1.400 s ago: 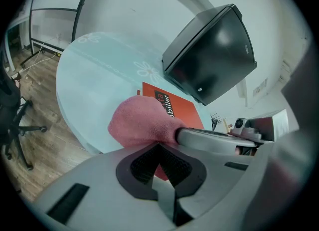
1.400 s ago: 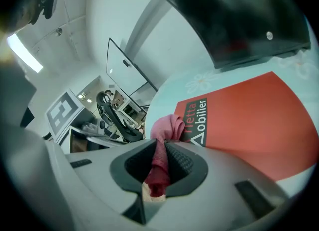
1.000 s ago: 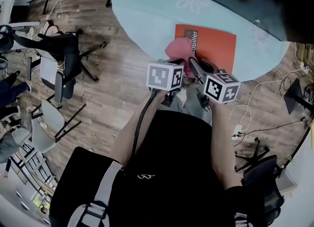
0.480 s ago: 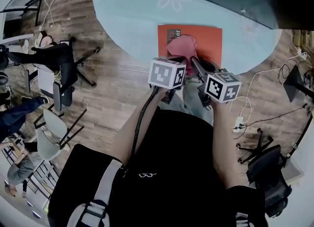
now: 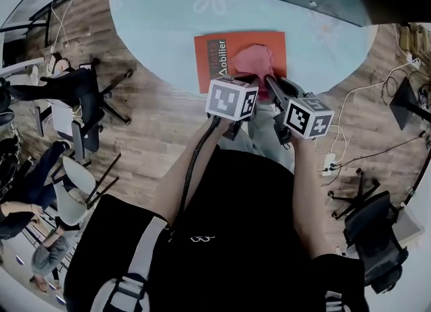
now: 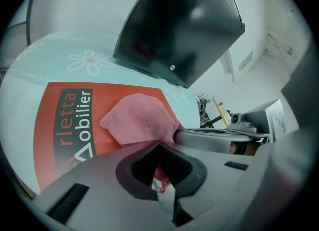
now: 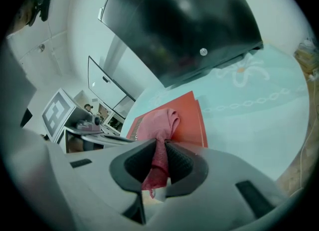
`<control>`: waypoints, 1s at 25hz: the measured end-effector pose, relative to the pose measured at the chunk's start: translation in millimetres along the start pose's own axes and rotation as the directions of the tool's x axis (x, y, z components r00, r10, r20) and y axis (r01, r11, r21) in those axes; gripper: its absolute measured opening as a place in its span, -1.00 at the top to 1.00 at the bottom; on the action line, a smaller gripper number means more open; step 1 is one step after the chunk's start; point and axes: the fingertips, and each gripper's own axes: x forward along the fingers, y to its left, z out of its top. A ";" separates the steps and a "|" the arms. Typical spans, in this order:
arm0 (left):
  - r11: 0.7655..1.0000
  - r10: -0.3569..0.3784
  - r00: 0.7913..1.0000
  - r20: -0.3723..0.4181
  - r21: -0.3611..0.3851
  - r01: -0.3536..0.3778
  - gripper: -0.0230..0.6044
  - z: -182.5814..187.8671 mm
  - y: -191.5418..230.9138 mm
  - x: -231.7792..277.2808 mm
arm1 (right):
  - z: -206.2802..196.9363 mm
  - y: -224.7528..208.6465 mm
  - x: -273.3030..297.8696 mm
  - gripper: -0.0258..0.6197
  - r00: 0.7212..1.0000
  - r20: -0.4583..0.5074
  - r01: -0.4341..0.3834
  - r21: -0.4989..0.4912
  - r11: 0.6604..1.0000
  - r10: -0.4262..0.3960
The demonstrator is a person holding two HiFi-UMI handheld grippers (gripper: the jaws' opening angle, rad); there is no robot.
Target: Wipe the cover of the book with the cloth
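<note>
With the right gripper, pinches a crumpled pink terry cloth between closed jaws, a tail of fabric trailing back past the pads. Rests that cloth, bunched, on the right part of a flat orange-red book, touching the cover. Holds the left gripper just beside the right one, jaws drawn together on nothing, short of the cloth. Leaves uncovered the white lettering on the dark strip towards the cover's left.

Works over a round table with a pale blue-green top printed with white flowers, the book lying near its nearer edge. Faces a large glossy black object beyond the book. Stands on a brown wooden plank floor, black office chairs off to the left.
</note>
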 end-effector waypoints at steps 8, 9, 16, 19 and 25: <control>0.999 0.027 1.000 -0.009 -0.019 -0.027 0.88 7.6 -24.3 22.1 | 10.7 -26.9 -18.4 0.75 1.000 0.003 0.009 -0.005 1.000 -0.009; 0.999 0.025 1.000 -0.005 -0.025 -0.025 0.88 9.3 -27.3 24.9 | 13.0 -30.5 -20.7 0.75 1.000 0.002 0.011 -0.007 1.000 -0.011; 0.994 0.076 0.997 0.022 -0.074 -0.075 0.88 14.4 -42.9 38.5 | 21.7 -46.7 -29.7 0.75 1.000 0.007 -0.026 -0.010 1.000 0.026; 0.990 0.081 0.996 0.025 -0.121 -0.078 0.88 12.7 -47.0 40.9 | 26.2 -47.4 -32.7 0.75 0.999 -0.020 -0.046 -0.045 0.998 0.045; 0.982 0.190 0.979 0.080 0.010 -0.191 0.88 40.7 -53.3 21.5 | 58.9 -37.2 -45.8 0.75 0.992 -0.012 -0.129 -0.144 0.981 0.128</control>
